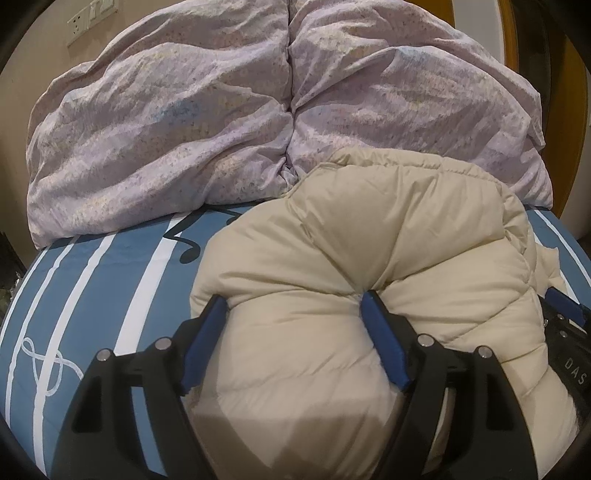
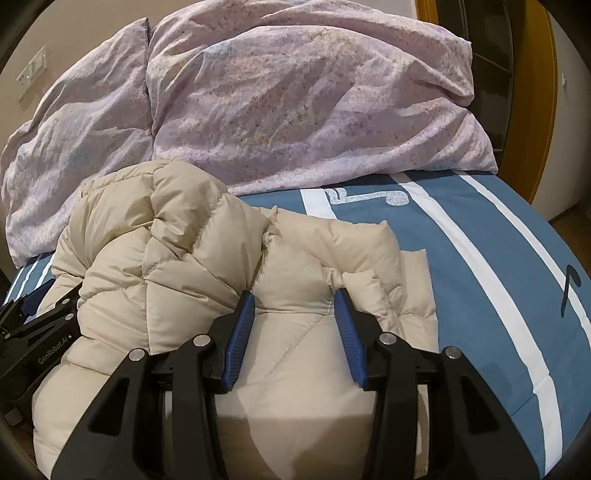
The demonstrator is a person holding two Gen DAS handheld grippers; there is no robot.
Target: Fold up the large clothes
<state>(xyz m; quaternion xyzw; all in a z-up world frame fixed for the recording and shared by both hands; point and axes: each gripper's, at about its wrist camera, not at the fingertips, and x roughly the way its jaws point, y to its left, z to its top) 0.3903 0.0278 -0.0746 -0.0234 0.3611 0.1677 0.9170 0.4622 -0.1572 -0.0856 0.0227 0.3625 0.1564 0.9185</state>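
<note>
You have one cream puffer jacket (image 1: 332,266) on the bed, bunched into a thick roll on the blue sheet (image 1: 110,280) with white stripes, its far edge lying against the one lilac duvet (image 1: 221,122) heaped at the head of the bed. Two grippers are on it. Your left gripper (image 1: 295,306) has its two blue pads (image 1: 384,343) set wide, with a fat bulge of the jacket filling the gap between them; the right pad sits in a crease of the fabric and the left one runs along the bulge's edge, so it is clamped on the padding. Your right gripper (image 2: 295,306) has its two blue pads (image 2: 240,339) closer together, with a quilted fold of the same jacket (image 2: 221,258) pinched between them; the fabric puckers at both tips. Each gripper shows at the edge of the other's view, at opposite ends of the roll. Two wall switch plates (image 1: 92,16) sit behind the duvet, at upper left.
</note>
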